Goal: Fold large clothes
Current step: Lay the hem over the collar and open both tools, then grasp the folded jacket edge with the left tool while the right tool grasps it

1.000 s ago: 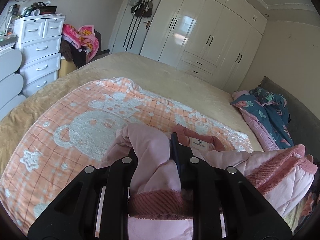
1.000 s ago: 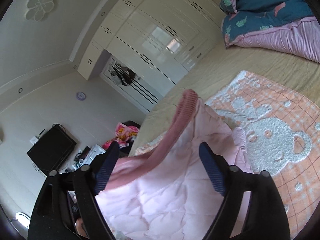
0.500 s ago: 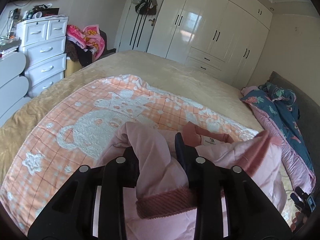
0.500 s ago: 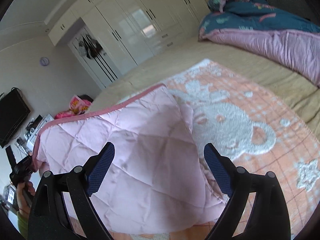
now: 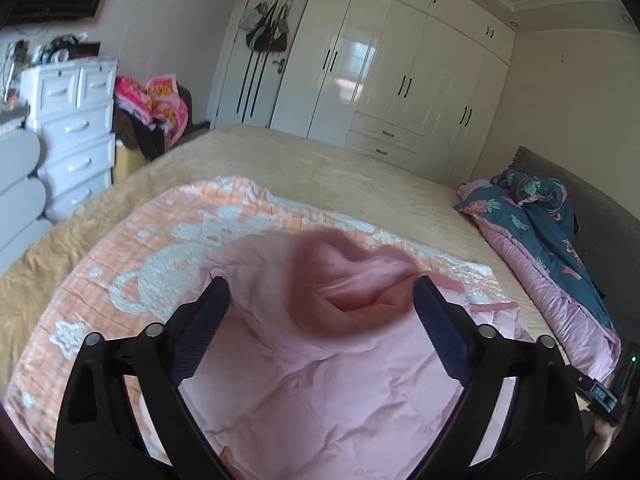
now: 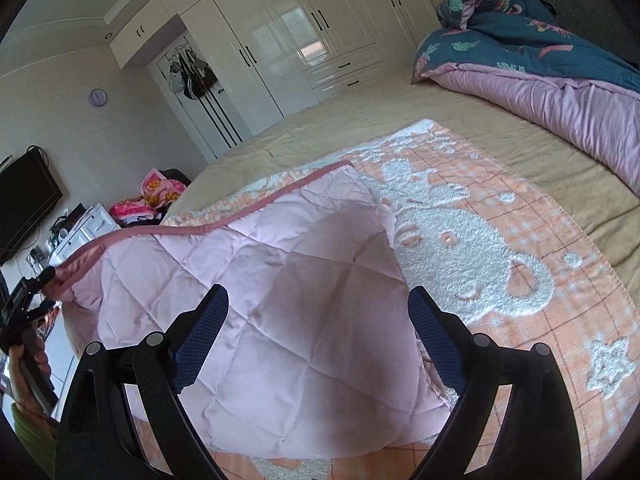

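Note:
A pale pink quilted jacket with a darker pink ribbed hem lies in a loose fold on the orange bear blanket. In the left wrist view my left gripper hovers over the jacket. Its jaws are opening wide. A blurred dark pink cuff hangs loose between the fingers, touching neither pad. My right gripper stands open just above the jacket's quilted back, holding nothing. The other gripper shows small at the left edge, in a hand.
The blanket covers a beige bed. A blue and pink duvet is heaped at the bed's right side. White drawers stand left of the bed, and a white wardrobe lines the far wall.
My left gripper has gone from shut on the pink sleeve to wide open, and the cuff has dropped free. My right gripper has sunk and levelled out, and the jacket's raised hem now lies down.

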Motion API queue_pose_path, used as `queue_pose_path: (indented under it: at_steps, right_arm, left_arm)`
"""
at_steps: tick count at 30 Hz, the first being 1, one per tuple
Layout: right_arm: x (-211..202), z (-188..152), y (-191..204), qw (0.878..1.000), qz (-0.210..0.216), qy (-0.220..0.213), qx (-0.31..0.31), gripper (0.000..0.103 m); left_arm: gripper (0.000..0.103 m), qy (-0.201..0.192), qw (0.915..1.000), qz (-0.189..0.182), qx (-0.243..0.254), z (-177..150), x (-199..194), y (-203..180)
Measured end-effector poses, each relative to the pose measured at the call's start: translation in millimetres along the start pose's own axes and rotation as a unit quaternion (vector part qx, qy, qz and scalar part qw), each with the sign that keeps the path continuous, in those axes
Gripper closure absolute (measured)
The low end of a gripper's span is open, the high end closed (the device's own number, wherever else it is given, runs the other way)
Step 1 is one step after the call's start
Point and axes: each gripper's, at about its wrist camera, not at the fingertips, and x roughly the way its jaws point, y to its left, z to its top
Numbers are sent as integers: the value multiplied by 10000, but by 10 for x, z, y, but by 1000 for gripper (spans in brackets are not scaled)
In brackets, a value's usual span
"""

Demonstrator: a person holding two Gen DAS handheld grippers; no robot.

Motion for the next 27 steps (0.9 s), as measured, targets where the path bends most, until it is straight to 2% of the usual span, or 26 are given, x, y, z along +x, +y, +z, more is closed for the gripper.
queue_pose_path:
  at_steps: [3,7,14,27]
  right_arm:
    - [-50,18,57,9998,-86,-72,-177,11]
    - [-78,17,117,9989,-215,-127,-390,10]
    - [-132,29,151,9976,-363,-197,-551,9]
    - [-154,30,117,9962,-517,-138,-689,6]
  left_arm:
    - [15,-172,9997,52,148,22,-146,-30]
    - [11,-158,9988,290,364,-27,-216,2]
    - [9,259,9964,656,481,-258,-151,187]
    - [9,831,9917,874,437,-599,-88,376]
